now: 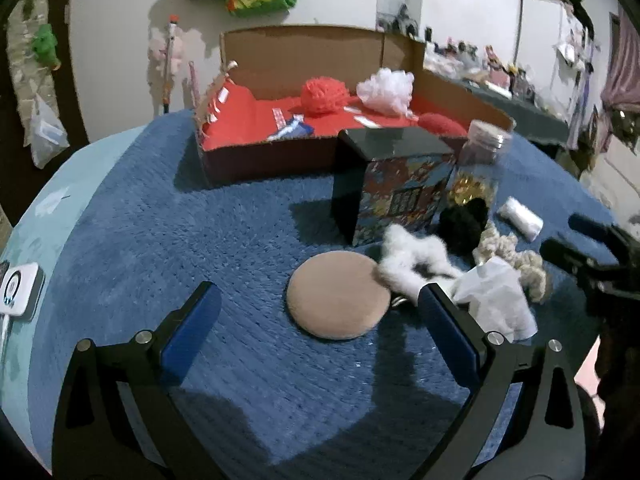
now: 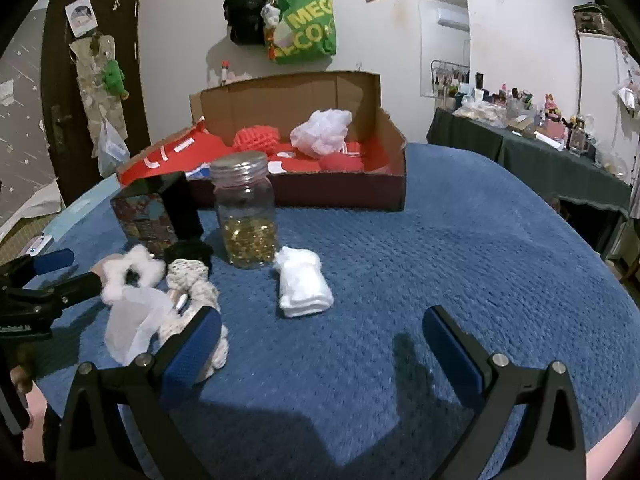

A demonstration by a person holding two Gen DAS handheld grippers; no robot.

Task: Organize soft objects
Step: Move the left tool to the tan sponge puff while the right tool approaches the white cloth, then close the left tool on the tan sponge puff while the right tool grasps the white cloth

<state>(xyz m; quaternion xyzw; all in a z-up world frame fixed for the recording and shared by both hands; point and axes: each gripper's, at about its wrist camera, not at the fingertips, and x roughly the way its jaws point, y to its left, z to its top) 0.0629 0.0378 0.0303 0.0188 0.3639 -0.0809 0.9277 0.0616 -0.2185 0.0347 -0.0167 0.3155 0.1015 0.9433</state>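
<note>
Top centre of the right wrist view, the green tote bag (image 2: pixel 306 28) on the wall reads "MEG" over "ECON" in yellow, the rest cut off by folds; nothing else there is legible. Below it sits your cardboard box (image 2: pixel 384 152) with the red lining, and inside it a coral mesh pouf (image 2: pixel 256 139), a white mesh pouf (image 2: pixel 322 130) and a red knitted lump (image 2: pixel 341 162), all puffy and rounded.

Everything rests on the nubbly blue blanket (image 2: pixel 460 264). Centre of that view, a clear glass jar (image 2: pixel 247 216) with a screw lid, gold bits filling its lower part, stands upright; just to its right lies a folded white cloth (image 2: pixel 304 284), soft and squared off. Your right gripper (image 2: pixel 322 330) hovers low over the blanket, jaws spread wide, nothing between them.

Over to the left wrist view: your left gripper (image 1: pixel 320 304) is also spread wide and empty, with the flat round beige pad (image 1: pixel 338 294) lying between the fingertips, smooth and disc-shaped. Touching its right edge is a fluffy white scrunchie (image 1: pixel 412 256); right of that a crumpled white tissue (image 1: pixel 496 296), a cream crocheted piece (image 1: pixel 524 264) and a fuzzy black scrunchie (image 1: pixel 464 220). Behind them stands a glossy black box (image 1: pixel 396 184) with a busy printed side, its print too blurred to read
</note>
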